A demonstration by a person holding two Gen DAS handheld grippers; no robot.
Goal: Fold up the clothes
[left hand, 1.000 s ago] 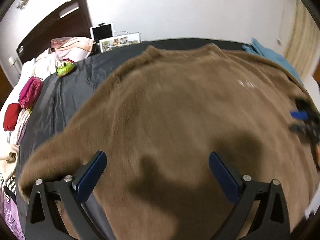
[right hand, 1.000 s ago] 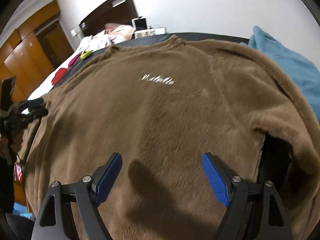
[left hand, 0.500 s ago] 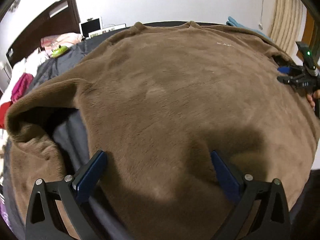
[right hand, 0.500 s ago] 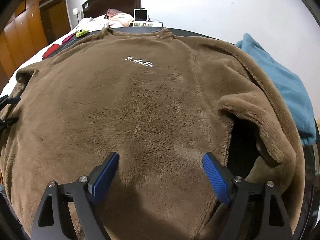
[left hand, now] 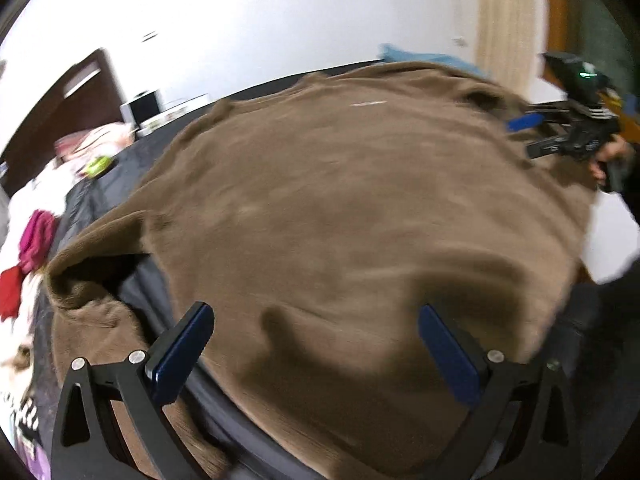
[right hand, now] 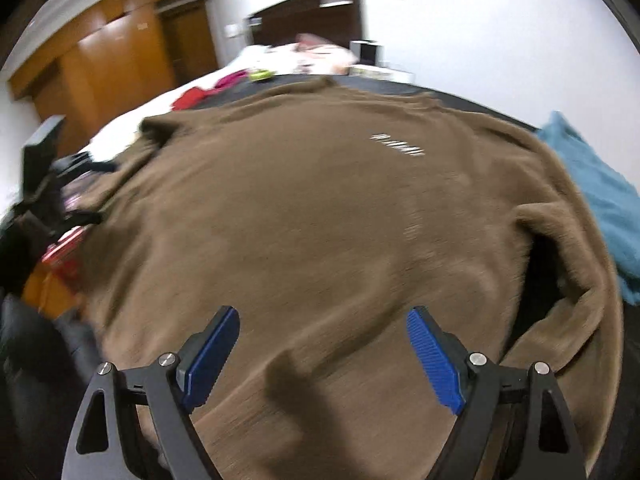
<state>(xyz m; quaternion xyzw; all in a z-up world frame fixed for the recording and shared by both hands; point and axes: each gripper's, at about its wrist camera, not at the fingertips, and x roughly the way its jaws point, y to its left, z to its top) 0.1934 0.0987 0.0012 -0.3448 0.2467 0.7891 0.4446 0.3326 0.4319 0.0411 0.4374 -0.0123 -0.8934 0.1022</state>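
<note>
Your left tongs (left hand: 316,340) stand wide apart with nothing between the pads; the brown fleece sweater (left hand: 340,208) lies spread beneath and ahead of them, untouched by either finger. Your right tongs (right hand: 323,344) are likewise spread wide and empty, hovering over the lower part of the same sweater (right hand: 320,208), their shadow falling on the pile just ahead of the pads.

The sweater lies flat and front-up on the dark bed cover (left hand: 100,204), its neckline (right hand: 320,84) at the far side from both tongs and a small pale line of lettering (right hand: 398,147) on the chest, ahead and slightly right of your right tongs. To the left of your left tongs one sleeve (left hand: 88,280) is bent back on itself, leaving a dark pocket where the bed cover shows through. To the right of your right tongs the other sleeve (right hand: 576,248) arches the same way over a dark gap.

Beyond that sleeve, further right of the right tongs, a teal garment (right hand: 596,192) lies beside the sweater. Far ahead and left of your left tongs, a magenta piece (left hand: 38,236) and a red piece (left hand: 10,292) sit on the white bedding, with a lime-green object (left hand: 98,167) further back near the dark headboard (right hand: 316,12). In the left wrist view your right tongs (left hand: 532,136) appear at the far right edge of the sweater, with your hand (left hand: 612,158) on the grip. Both views are blurred.
</note>
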